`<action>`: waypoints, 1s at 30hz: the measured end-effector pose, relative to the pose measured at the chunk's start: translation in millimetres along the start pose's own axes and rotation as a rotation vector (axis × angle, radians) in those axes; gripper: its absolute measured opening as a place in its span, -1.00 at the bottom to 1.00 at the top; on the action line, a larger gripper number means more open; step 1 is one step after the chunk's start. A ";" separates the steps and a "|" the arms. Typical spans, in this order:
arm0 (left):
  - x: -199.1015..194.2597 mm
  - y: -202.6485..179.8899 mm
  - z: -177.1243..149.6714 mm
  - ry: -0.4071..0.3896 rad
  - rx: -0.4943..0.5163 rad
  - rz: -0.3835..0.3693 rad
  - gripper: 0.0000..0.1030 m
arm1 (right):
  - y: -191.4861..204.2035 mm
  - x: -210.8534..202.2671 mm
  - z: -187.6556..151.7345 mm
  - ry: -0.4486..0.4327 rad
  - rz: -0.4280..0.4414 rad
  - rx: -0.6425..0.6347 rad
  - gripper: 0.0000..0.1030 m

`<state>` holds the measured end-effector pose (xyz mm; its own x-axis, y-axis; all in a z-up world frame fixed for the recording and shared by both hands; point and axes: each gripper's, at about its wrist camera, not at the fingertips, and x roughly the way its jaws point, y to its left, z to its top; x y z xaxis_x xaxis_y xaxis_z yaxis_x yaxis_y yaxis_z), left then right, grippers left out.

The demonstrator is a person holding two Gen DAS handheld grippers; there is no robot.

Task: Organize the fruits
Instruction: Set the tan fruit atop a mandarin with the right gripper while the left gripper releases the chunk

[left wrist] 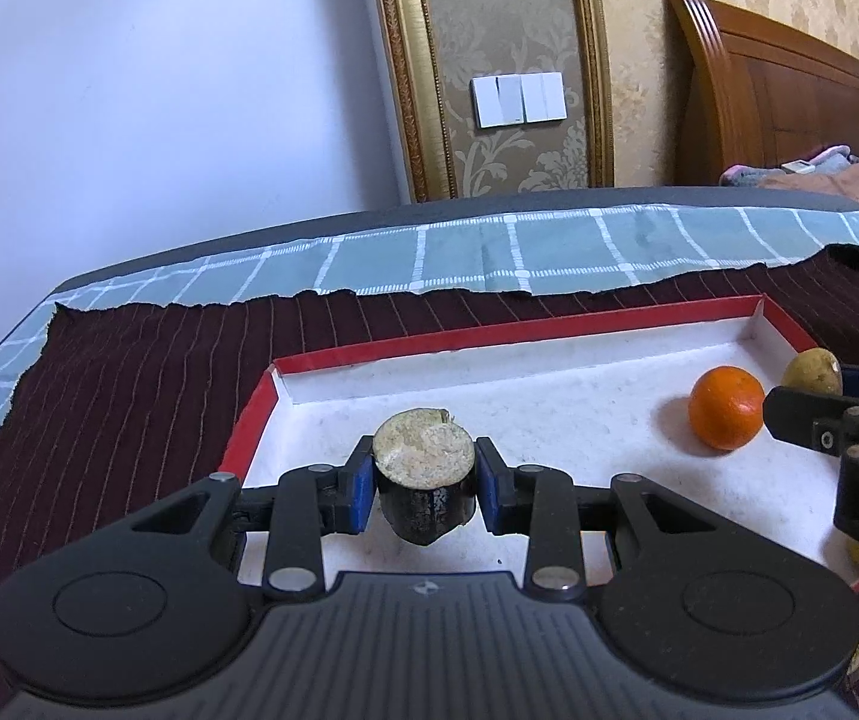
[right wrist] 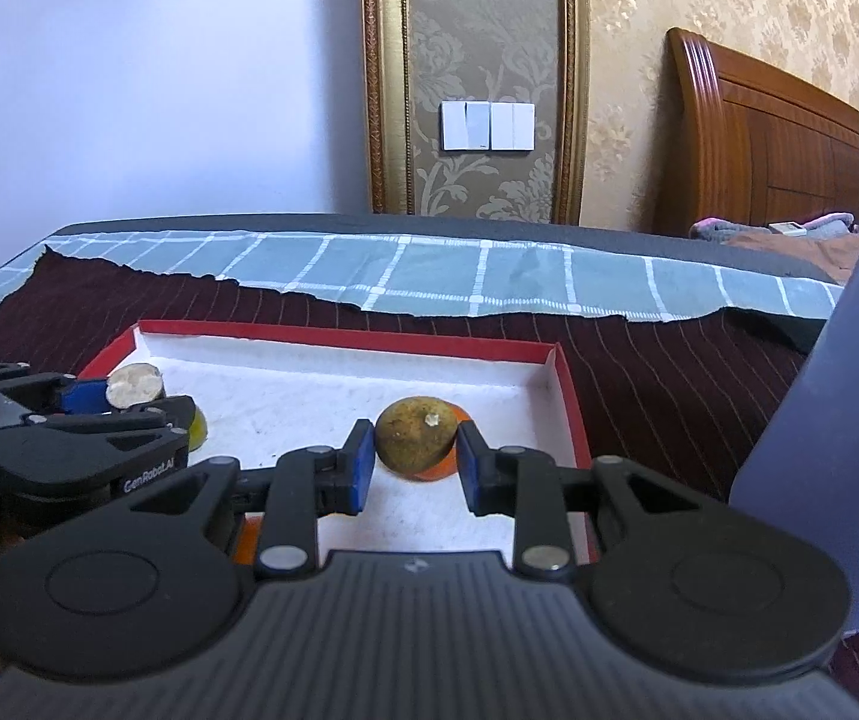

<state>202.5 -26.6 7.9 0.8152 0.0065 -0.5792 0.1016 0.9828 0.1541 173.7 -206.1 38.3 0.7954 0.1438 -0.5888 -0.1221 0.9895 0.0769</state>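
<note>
1. The left tool (left wrist: 423, 474) is closed on a dark-skinned cut fruit piece (left wrist: 423, 468). Its blue pads (left wrist: 360, 489) press both sides, and the pale cut face points up.
2. That piece hangs between the fingertips, above the left part of a red-rimmed tray (left wrist: 369, 354) with a white floor. Whether it touches the floor cannot be told.
3. Ahead and to the right of the left tool, an orange (left wrist: 725, 408) sits on the tray floor near the right wall.
4. Just right of the orange is a brownish-yellow fruit (left wrist: 813, 372), gripped by the right tool (left wrist: 813, 414), which enters from the right edge.
5. From the right wrist, the right tool (right wrist: 416, 456) has its jaws partly closed around the brownish-yellow fruit (right wrist: 414, 441), pads at both flanks.
6. The orange (right wrist: 459, 417) peeks out directly behind and below that fruit.
7. To the left of the right tool, the left tool (right wrist: 93, 402) holds the cut piece (right wrist: 135, 386) over the tray (right wrist: 567, 408).
8. The tray lies on a dark striped cloth (right wrist: 669, 384) on the counter.
</note>
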 end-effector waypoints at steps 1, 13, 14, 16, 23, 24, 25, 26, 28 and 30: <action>1.8 -0.2 0.4 0.002 -0.001 0.000 -0.36 | -0.4 2.6 0.6 0.004 -0.003 0.003 -0.46; 10.8 0.3 10.1 -0.014 -0.012 0.021 -0.36 | -5.3 25.5 4.6 0.031 -0.012 0.032 -0.46; 10.8 0.5 11.5 -0.017 -0.013 0.021 -0.36 | -5.6 26.6 4.9 0.031 -0.014 0.032 -0.46; 10.6 0.6 14.4 -0.024 -0.014 0.014 -0.36 | -6.3 29.2 6.2 0.034 -0.016 0.035 -0.46; 10.6 -0.9 18.1 -0.031 -0.006 0.018 -0.36 | -6.3 35.9 8.1 0.041 -0.024 0.039 -0.46; 10.6 -1.5 18.2 -0.032 -0.004 0.019 -0.36 | -6.1 36.9 8.6 0.042 -0.025 0.039 -0.46; 10.6 -1.6 18.1 -0.031 -0.006 0.019 -0.36 | -5.8 37.7 8.8 0.042 -0.025 0.040 -0.46; 10.7 -2.0 18.0 -0.031 -0.006 0.020 -0.36 | -5.5 38.6 9.1 0.043 -0.026 0.041 -0.46; 11.3 -1.9 17.9 -0.028 -0.009 0.018 -0.36 | -4.6 40.7 9.5 0.048 -0.029 0.038 -0.46; 11.3 -1.3 18.0 -0.027 -0.012 0.019 -0.36 | -4.4 43.1 10.5 0.049 -0.034 0.038 -0.46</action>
<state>221.8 -31.1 15.6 0.8320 0.0207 -0.5543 0.0791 0.9847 0.1555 214.8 -204.1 21.0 0.7687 0.1106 -0.6300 -0.0720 0.9936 0.0866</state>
